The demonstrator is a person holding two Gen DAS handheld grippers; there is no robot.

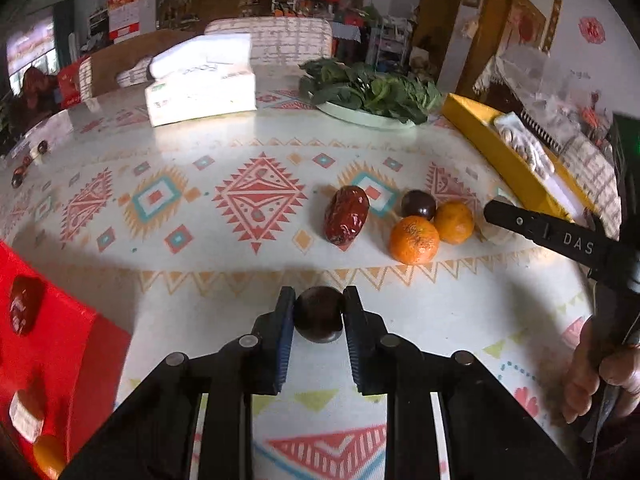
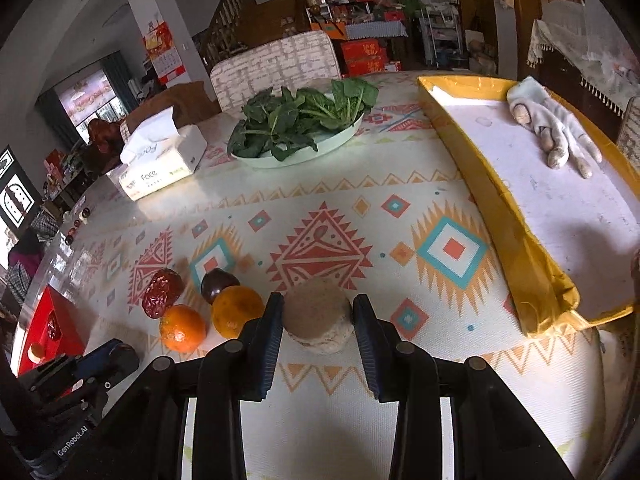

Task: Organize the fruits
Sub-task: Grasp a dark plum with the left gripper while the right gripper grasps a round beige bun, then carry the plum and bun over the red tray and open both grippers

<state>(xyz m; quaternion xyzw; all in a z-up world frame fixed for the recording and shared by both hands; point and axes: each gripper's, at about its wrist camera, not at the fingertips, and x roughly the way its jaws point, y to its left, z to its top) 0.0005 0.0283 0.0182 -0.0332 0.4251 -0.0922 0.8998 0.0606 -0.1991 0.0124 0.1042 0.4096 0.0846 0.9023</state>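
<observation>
The left tongs (image 1: 319, 314) are clamped on a small dark round fruit (image 1: 319, 314), their blue pads (image 1: 285, 320) pressing its two sides, just above the patterned table (image 1: 224, 152). At about one o'clock from them lies a wrinkled red date (image 1: 346, 215), and farther toward two o'clock sit two oranges: the nearer orange (image 1: 414, 239) touching the farther orange (image 1: 453, 222), with a dark plum (image 1: 418, 204) just behind both.

The right tongs (image 2: 318, 322) hold a pale brown, rough-skinned fruit (image 2: 319, 320) that rests on the table; the pads sit against its sides. At their nine o'clock are the same oranges, plum and date.

A red box (image 1: 44, 344) stands at eight o'clock from the left tongs with a date in it. A yellow tray (image 2: 516, 248) lies at two o'clock from the right tongs, a glove (image 2: 552, 128) lying in it. A plate of leafy greens (image 2: 300, 120) sits at twelve o'clock, a tissue box (image 2: 160, 168) at ten.
</observation>
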